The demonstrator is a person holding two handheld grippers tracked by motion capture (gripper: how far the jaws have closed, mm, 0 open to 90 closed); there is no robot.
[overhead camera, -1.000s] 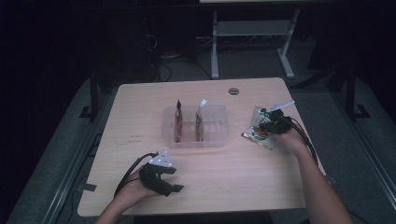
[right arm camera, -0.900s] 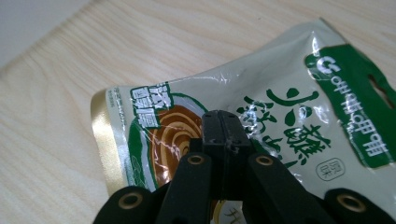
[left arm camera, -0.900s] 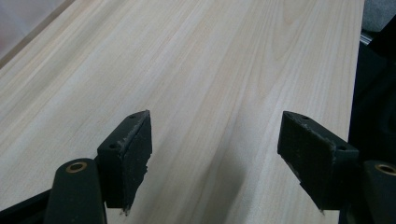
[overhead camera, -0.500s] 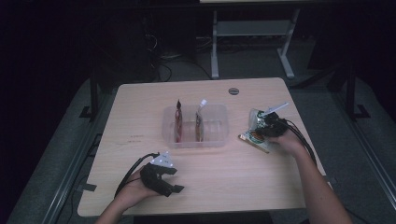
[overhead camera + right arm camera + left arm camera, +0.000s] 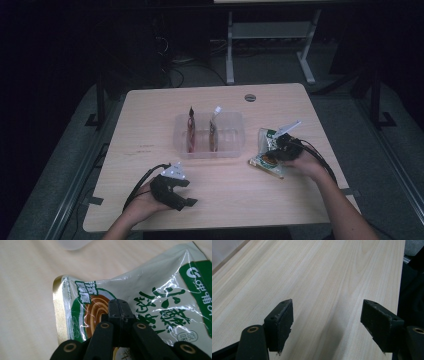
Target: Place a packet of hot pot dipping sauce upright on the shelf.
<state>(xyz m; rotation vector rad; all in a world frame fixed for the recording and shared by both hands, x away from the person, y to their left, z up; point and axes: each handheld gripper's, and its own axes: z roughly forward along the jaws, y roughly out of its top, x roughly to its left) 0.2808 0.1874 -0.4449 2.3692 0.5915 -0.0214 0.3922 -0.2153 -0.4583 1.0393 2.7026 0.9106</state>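
Observation:
A green-and-white snack packet with a gold edge hangs tilted just above the table, right of the clear plastic container. My right gripper is shut on the packet's lower part, its jaws pressed together. Two brown packets stand upright inside the container. My left gripper rests low over the bare wood near the front left, open with nothing between its jaws.
The light wooden table has a round cable hole at the back. A table edge runs close to the right of the left gripper. A white metal frame stands on the floor beyond the table.
My right gripper has carried the packet toward the person and slightly left, lowering it closer to the table. The left gripper has stayed put.

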